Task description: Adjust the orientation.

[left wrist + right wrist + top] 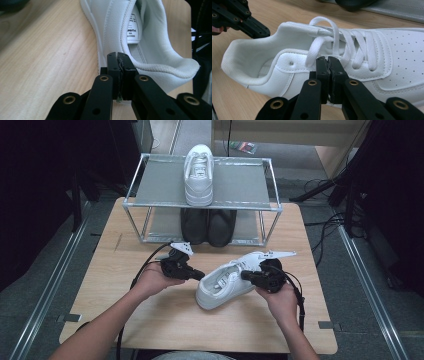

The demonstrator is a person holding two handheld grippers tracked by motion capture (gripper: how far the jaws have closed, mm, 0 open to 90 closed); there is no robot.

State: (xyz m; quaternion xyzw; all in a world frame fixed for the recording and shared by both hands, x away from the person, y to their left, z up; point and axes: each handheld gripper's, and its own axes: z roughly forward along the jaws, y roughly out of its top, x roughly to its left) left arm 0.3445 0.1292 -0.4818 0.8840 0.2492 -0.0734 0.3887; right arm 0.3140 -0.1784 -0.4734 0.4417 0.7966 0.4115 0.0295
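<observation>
A white lace-up shoe [225,285] lies on the wooden table [150,320], heel toward the left. My left gripper [202,275] is shut, its tips right at the heel rim [140,65]; the closed pads [113,62] hide whether the rim is pinched. In the right gripper view that left gripper [265,32] meets the heel tab. My right gripper [243,275] is shut against the shoe's side, just below a loose lace loop [322,37]. Its tips [327,60] cover the lace end, so I cannot tell if it is caught.
A metal two-shelf rack [150,185] stands at the table's far side. A matching white shoe [199,172] sits on its top shelf and a pair of black shoes [207,225] on the lower one. Cables trail from both grippers toward the front edge.
</observation>
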